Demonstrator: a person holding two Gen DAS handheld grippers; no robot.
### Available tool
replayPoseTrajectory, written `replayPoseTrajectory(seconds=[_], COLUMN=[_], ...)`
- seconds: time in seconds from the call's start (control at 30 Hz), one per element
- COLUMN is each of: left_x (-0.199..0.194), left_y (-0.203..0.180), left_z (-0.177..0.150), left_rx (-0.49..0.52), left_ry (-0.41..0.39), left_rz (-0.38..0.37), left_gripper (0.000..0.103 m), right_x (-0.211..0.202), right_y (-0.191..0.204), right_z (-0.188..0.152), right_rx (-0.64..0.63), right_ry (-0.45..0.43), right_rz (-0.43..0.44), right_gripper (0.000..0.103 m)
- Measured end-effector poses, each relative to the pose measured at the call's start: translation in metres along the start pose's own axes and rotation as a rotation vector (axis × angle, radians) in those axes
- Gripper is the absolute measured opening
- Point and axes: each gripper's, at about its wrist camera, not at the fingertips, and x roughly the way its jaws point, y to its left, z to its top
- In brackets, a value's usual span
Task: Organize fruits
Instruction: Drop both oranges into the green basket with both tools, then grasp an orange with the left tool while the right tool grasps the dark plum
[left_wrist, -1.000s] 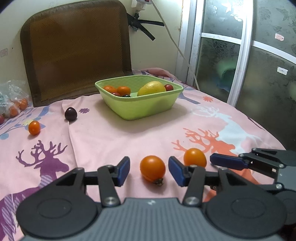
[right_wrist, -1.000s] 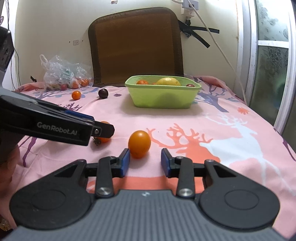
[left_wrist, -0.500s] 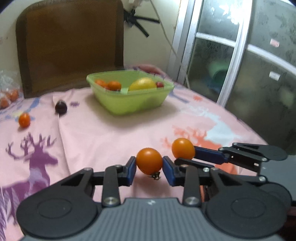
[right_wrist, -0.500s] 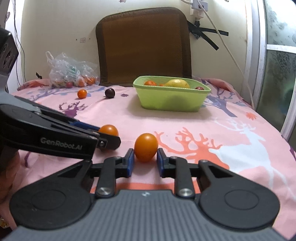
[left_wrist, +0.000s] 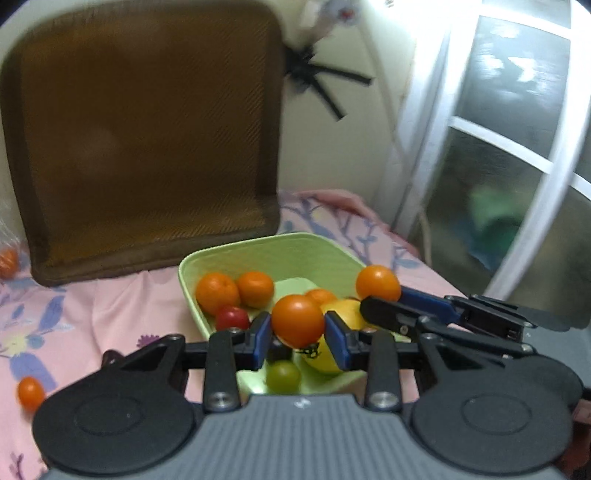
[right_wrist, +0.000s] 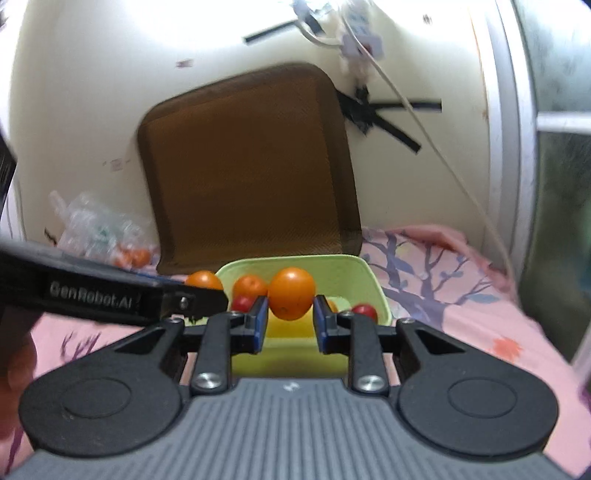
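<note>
My left gripper (left_wrist: 298, 341) is shut on an orange tomato (left_wrist: 297, 320) with a dark stem and holds it above the green bowl (left_wrist: 258, 254). My right gripper (right_wrist: 290, 320) is shut on a second orange tomato (right_wrist: 291, 293), also above the green bowl (right_wrist: 369, 280). In the left wrist view the right gripper's tomato (left_wrist: 377, 283) shows at the right, over the bowl. The bowl holds small oranges (left_wrist: 217, 291), a red tomato (left_wrist: 232, 318), a yellow lemon (left_wrist: 345, 308) and a green fruit (left_wrist: 283, 376).
A small orange tomato (left_wrist: 30, 393) lies on the pink cloth at the left. A brown seat pad (right_wrist: 247, 166) leans on the wall behind the bowl. A plastic bag of fruit (right_wrist: 96, 232) sits at the back left. A window frame (left_wrist: 443, 147) stands at the right.
Both grippers closed on their tomatoes on the cloth, lifted them and carried them forward. They are now over the bowl, which looks much nearer.
</note>
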Motion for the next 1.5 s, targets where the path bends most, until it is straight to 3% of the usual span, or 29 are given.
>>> replayPoseTrajectory(seconds=[0.1, 0.27, 0.33, 0.53, 0.67, 0.77, 0.83, 1.0, 1.17, 1.27, 1.43, 1.5], left_x=[0.028, 0.050, 0.050, 0.002, -0.047, -0.076, -0.087, -0.091, -0.067, -0.058, -0.051, -0.048], left_y=[0.012, 0.013, 0.015, 0.028, 0.065, 0.107, 0.133, 0.169, 0.174, 0.166, 0.164, 0.164], left_z=[0.010, 0.012, 0.011, 0.011, 0.000, -0.018, -0.033, -0.059, -0.066, -0.069, -0.072, -0.072], left_rx=[-0.065, -0.070, -0.077, -0.077, -0.106, -0.159, -0.191, -0.258, -0.217, -0.157, -0.124, -0.127], left_ry=[0.037, 0.050, 0.048, -0.035, -0.099, -0.109, -0.098, -0.069, -0.045, -0.038, -0.024, -0.010], left_rz=[-0.002, 0.021, 0.016, 0.014, 0.064, 0.148, 0.213, 0.274, 0.315, 0.323, 0.321, 0.320], left_gripper=[0.032, 0.051, 0.054, 0.057, 0.058, 0.058, 0.058, 0.058, 0.058, 0.058, 0.052, 0.042], right_x=[0.028, 0.047, 0.046, 0.025, 0.002, -0.010, -0.015, -0.010, 0.026, 0.060, 0.095, 0.106], right_y=[-0.014, -0.027, -0.035, -0.046, -0.036, -0.015, 0.004, 0.065, 0.113, 0.136, 0.147, 0.148], right_z=[0.007, 0.004, 0.000, 0.007, 0.005, 0.001, -0.003, -0.010, -0.007, -0.008, -0.014, -0.014], right_rx=[0.036, 0.074, 0.116, 0.198, 0.223, 0.185, 0.160, 0.032, -0.083, -0.174, -0.245, -0.246], right_ry=[0.030, 0.033, 0.030, -0.041, -0.055, -0.041, -0.024, 0.052, 0.107, 0.136, 0.196, 0.214], right_rz=[0.003, -0.005, -0.006, -0.031, 0.000, 0.062, 0.125, 0.234, 0.251, 0.205, 0.182, 0.167], right_gripper=[0.029, 0.034, 0.034, 0.040, 0.040, 0.040, 0.049, 0.052, 0.050, 0.043, 0.037, 0.036])
